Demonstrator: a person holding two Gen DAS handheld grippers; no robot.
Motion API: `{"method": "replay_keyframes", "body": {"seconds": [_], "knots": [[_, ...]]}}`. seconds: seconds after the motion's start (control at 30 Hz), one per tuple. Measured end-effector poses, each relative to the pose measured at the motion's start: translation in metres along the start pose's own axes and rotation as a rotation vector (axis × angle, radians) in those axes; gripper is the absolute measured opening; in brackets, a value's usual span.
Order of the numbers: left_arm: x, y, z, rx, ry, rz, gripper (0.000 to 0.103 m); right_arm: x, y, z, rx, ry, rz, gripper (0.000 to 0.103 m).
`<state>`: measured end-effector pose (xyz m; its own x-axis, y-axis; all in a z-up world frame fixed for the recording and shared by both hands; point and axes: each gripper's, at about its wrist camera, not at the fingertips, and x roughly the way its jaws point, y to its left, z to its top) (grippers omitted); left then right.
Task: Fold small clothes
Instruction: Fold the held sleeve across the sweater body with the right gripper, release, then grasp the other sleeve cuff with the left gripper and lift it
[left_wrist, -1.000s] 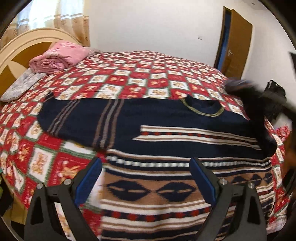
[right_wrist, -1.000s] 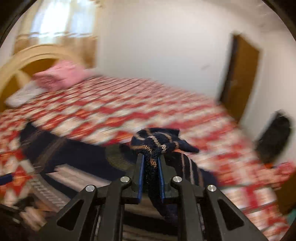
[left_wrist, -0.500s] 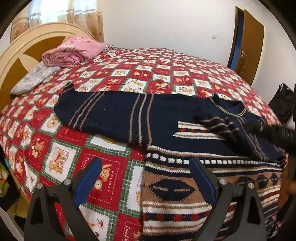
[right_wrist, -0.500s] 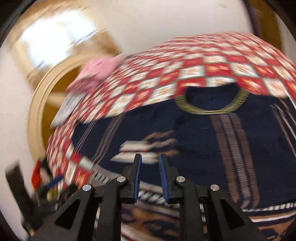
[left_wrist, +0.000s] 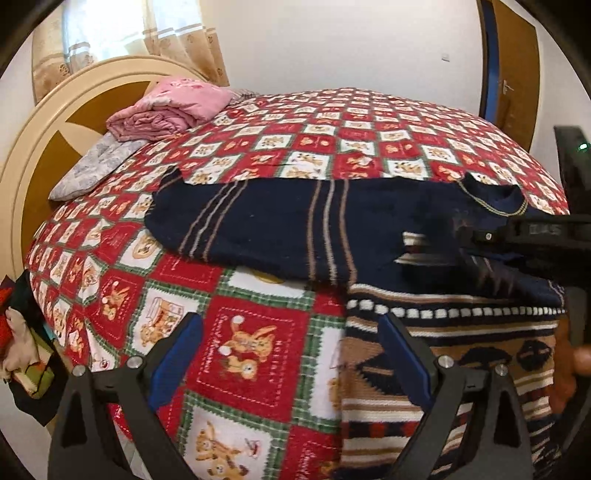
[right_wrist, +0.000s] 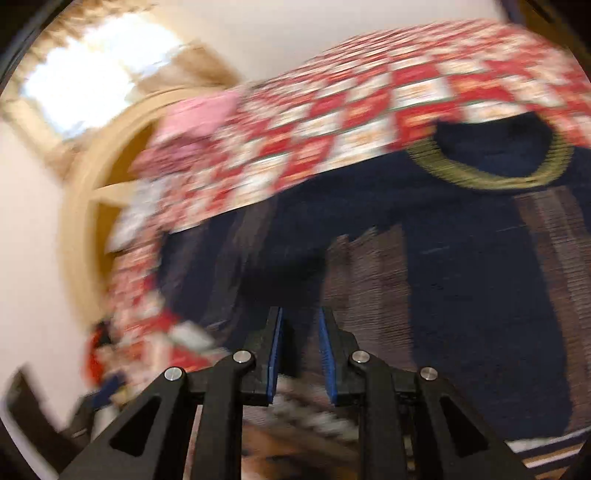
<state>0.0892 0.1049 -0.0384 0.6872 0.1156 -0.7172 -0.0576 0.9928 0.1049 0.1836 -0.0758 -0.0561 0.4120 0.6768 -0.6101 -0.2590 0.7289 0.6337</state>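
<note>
Navy patterned knit sweater (left_wrist: 332, 236) lies flat on the red checked bedspread (left_wrist: 236, 354) mid-frame for folding (one sleeve out left), left gripper (left_wrist: 291, 354) spread and empty, right gripper (right_wrist: 301, 354) narrowly parted, pinching nothing.

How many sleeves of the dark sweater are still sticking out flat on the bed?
1. One sleeve of the sweater lies stretched toward the headboard. The other sleeve appears folded over the chest beneath the right gripper, mostly hidden.

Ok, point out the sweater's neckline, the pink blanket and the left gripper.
sweater's neckline (right_wrist: 491, 177): right wrist view, gold collar trim.
pink blanket (left_wrist: 170, 107): left wrist view, folded top.
left gripper (left_wrist: 291, 362): left wrist view, between the blue pads.
</note>
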Motion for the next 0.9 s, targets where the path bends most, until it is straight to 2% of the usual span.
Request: {"method": "replay_keyframes", "body": {"seconds": [0.07,0.23,0.33,0.43,0.47,0.5,0.57,0.63,0.73,0.8,0.87,0.9], "knots": [[0.001,0.004,-0.001,-0.01,0.003,0.003,0.098,-0.004,0.013,-0.009,-0.042,0.014,0.034,0.021],[0.002,0.009,-0.001,-0.025,0.006,-0.003,0.098,-0.057,0.005,-0.021,-0.075,-0.085,-0.027,0.021],[0.001,0.001,0.0,-0.003,0.003,-0.026,0.098,-0.093,-0.019,-0.022,-0.068,-0.155,-0.15,0.021],[-0.001,-0.01,0.003,0.025,-0.005,-0.052,0.098,-0.131,-0.063,-0.022,0.007,-0.222,-0.271,0.021],[-0.001,-0.015,0.004,0.035,-0.008,-0.064,0.098,-0.15,-0.085,-0.023,0.045,-0.237,-0.349,0.021],[-0.001,-0.023,0.007,0.05,-0.01,-0.075,0.098,-0.161,-0.097,-0.023,0.062,-0.249,-0.386,0.021],[-0.001,-0.039,0.015,0.087,-0.021,-0.091,0.098,-0.199,-0.133,-0.023,0.133,-0.316,-0.482,0.021],[-0.003,-0.055,0.022,0.114,-0.048,-0.1,0.098,-0.216,-0.157,-0.02,0.166,-0.316,-0.527,0.021],[0.003,-0.076,0.034,0.125,-0.046,-0.124,0.098,-0.22,-0.195,-0.022,0.197,-0.245,-0.511,0.021],[0.013,-0.088,0.04,0.116,-0.01,-0.131,0.098,-0.221,-0.217,-0.03,0.22,-0.2,-0.611,0.02],[0.017,-0.092,0.041,0.118,0.003,-0.136,0.098,-0.226,-0.215,-0.031,0.219,-0.234,-0.651,0.018],[0.019,-0.094,0.041,0.127,0.002,-0.135,0.098,-0.227,-0.209,-0.028,0.195,-0.237,-0.724,0.019]]}}
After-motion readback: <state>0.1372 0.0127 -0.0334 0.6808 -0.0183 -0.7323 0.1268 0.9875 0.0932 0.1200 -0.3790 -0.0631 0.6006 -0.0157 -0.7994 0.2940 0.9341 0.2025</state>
